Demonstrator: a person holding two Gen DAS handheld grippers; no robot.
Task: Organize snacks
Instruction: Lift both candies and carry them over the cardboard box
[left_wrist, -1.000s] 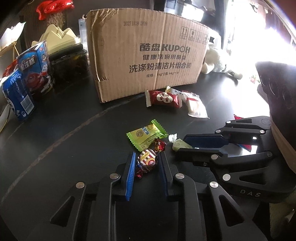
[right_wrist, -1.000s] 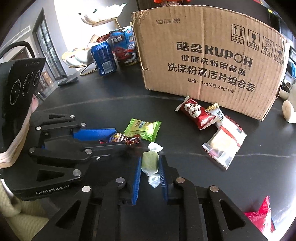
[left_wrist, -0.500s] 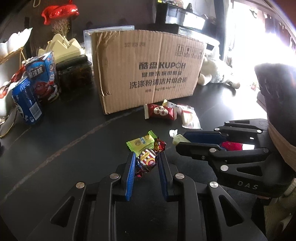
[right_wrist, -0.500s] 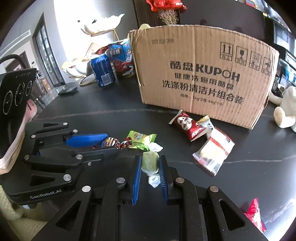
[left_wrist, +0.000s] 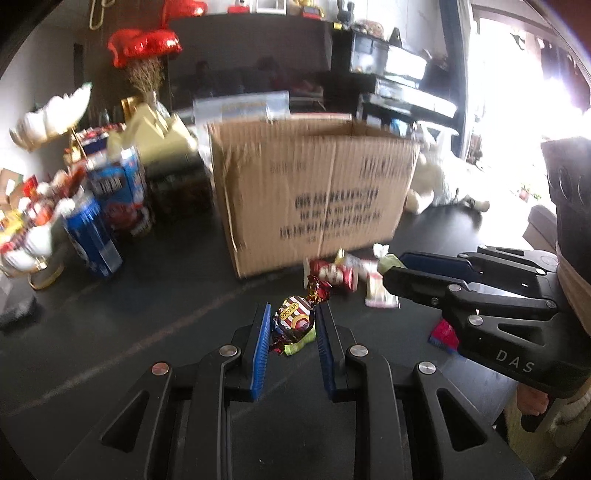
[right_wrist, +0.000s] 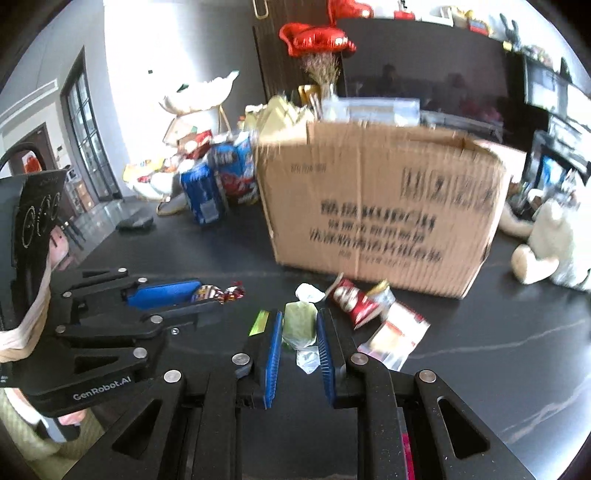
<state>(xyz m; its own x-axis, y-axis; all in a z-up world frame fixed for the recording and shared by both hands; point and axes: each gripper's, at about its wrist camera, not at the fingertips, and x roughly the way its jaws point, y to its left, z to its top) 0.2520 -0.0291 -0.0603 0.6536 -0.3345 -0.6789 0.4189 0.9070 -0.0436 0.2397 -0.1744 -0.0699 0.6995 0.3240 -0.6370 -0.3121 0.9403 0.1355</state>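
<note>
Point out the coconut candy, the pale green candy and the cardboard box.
coconut candy (left_wrist: 294, 318), left wrist view, striped wrapper front.
pale green candy (right_wrist: 300, 325), right wrist view, wrapper body.
cardboard box (right_wrist: 376, 206), right wrist view, printed front wall.

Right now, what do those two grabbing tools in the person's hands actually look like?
Both tongs are matte black plastic frames with triangular cut-outs and round silver bolts, each finger lined with a ribbed blue pad. The left tongs carry white "GenRobot.AI" lettering; the right tongs read "DAS". No cables show. A beige sleeve is visible behind the left one.
</note>
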